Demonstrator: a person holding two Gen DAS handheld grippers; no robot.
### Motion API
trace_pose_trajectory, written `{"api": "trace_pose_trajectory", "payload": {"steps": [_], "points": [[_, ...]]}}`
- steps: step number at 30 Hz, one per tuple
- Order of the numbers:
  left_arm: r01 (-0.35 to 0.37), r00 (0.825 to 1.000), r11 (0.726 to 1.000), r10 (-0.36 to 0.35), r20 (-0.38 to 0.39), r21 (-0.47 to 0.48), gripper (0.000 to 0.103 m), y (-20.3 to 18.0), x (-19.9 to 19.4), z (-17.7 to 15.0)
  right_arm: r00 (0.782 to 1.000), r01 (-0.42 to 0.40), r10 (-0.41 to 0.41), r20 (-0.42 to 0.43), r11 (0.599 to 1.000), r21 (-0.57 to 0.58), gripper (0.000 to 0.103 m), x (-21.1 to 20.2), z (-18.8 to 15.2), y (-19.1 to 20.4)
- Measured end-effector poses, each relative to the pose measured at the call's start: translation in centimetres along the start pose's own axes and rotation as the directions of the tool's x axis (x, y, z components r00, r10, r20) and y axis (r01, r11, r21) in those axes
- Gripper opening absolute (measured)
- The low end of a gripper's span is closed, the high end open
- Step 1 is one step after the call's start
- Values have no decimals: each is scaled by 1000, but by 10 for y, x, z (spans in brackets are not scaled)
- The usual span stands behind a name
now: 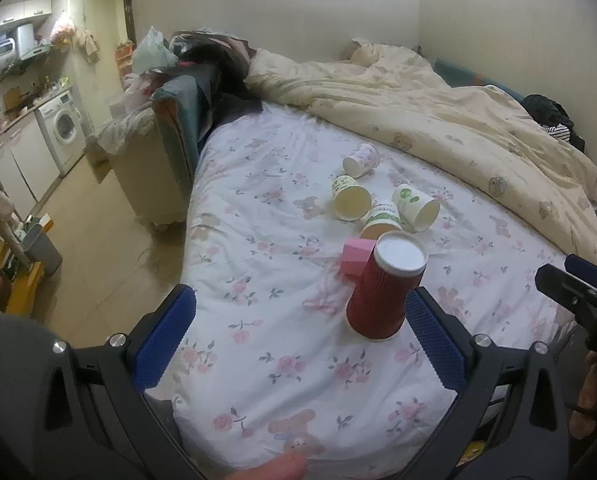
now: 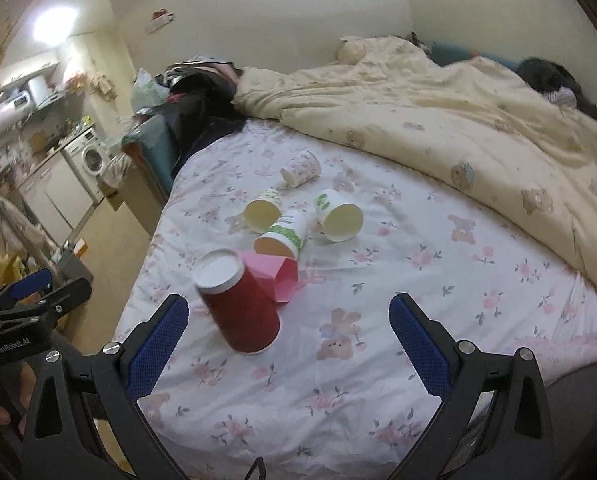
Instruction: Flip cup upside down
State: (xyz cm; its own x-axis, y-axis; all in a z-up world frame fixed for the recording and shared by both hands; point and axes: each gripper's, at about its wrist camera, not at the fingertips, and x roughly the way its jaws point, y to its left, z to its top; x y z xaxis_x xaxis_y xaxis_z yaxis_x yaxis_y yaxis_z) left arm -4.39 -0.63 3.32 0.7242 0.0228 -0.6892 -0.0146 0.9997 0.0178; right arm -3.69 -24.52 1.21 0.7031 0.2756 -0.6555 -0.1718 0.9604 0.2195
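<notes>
Already both pairs of fingers are spread and hold nothing: the left gripper (image 1: 300, 320) has the red cup (image 1: 382, 292) just inside its right finger (image 1: 434, 340), the right gripper (image 2: 288, 340) has it near its left finger (image 2: 158, 344). That cup stands mouth-down, white base up, leaning slightly on the soft bed (image 1: 258, 240). A nudge could topple it toward the pink box (image 1: 354, 258) at 11 o'clock. Loose paper cups (image 1: 352, 200) lie at 12; open sheet spreads at 3, bed's edge at 9.
</notes>
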Motion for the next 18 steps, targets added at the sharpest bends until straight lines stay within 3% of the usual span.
{"api": "trace_pose_trajectory", "payload": {"steps": [11, 18], "points": [[-26, 997, 1000, 27, 78, -11, 103, 0, -7, -21, 1000, 11, -10, 29, 999, -40, 103, 6, -31, 25], [-4, 999, 999, 6, 36, -51, 103, 4, 2, -21, 999, 27, -26, 26, 999, -29, 103, 10, -32, 23]]}}
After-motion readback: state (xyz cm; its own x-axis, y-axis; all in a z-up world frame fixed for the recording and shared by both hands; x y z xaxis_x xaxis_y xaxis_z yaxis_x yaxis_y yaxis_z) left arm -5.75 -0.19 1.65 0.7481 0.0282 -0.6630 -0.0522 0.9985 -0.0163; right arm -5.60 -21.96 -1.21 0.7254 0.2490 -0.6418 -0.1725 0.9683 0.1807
